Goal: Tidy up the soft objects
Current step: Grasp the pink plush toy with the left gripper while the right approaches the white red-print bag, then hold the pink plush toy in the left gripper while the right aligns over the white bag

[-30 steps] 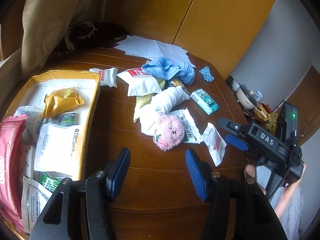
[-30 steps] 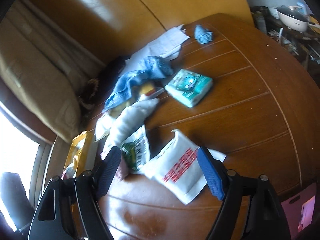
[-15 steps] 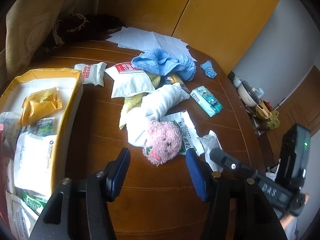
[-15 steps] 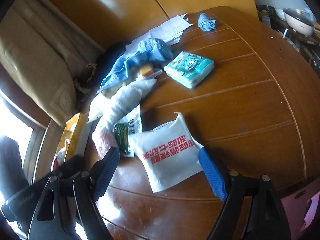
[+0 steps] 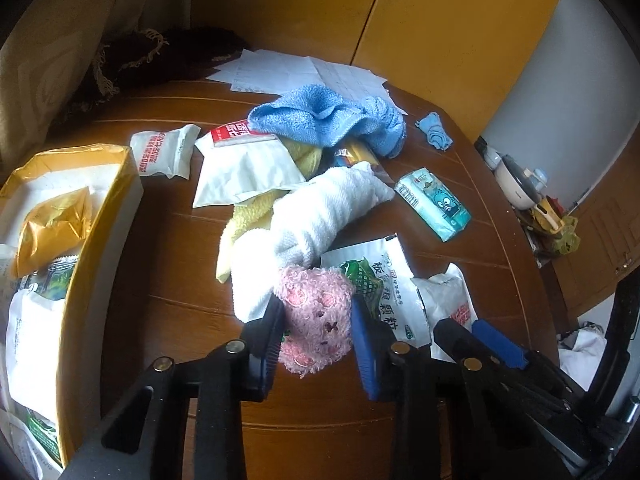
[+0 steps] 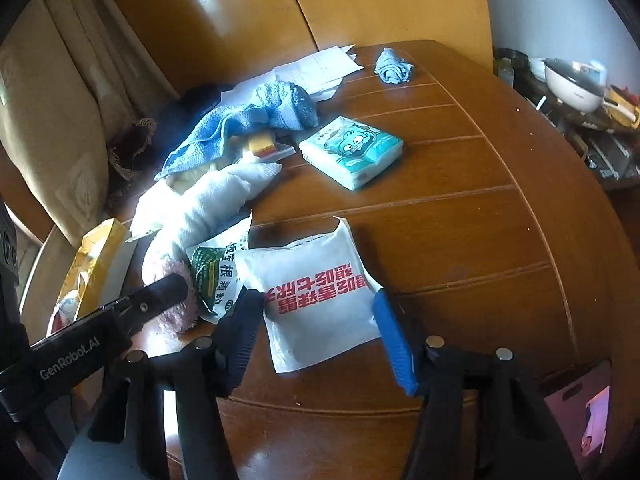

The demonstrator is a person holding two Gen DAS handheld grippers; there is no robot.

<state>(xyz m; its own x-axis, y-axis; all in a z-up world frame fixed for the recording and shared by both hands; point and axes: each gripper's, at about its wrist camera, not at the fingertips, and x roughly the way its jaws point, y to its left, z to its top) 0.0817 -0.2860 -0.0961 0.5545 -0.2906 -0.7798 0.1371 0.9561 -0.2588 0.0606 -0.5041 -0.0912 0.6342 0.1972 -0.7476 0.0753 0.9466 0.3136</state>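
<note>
Pink fluffy toy (image 5: 316, 320) sits on the brown table (image 5: 168, 264), and I use it as my landmark. My left gripper (image 5: 318, 334) has one blue finger on each side of the toy. The fingers look like they touch the fluff, but I cannot tell if they squeeze it yet.

Just behind the toy lies a rolled white towel (image 5: 320, 212), touching it. Next to the towel and farther back is a yellow cloth (image 5: 256, 208). Farther back again is a blue towel (image 5: 324, 116). Right beside the toy, on its right, is a green and white packet (image 5: 380, 284). Far to the toy's left is a yellow box (image 5: 92, 240) with packets inside.

My right gripper (image 6: 320, 320) is wide open. Its fingers stand on both sides of a white pouch with red letters (image 6: 316, 296) and do not pinch it.

I think the toy is very light and squishy. It will squash when I close the fingers, so I should hold it around its fat middle, not by the loose fluff at the edge. It should not slip much, because the fur is rough. It will not break. The white towel touches it, so the towel may drag along when I lift.
</note>
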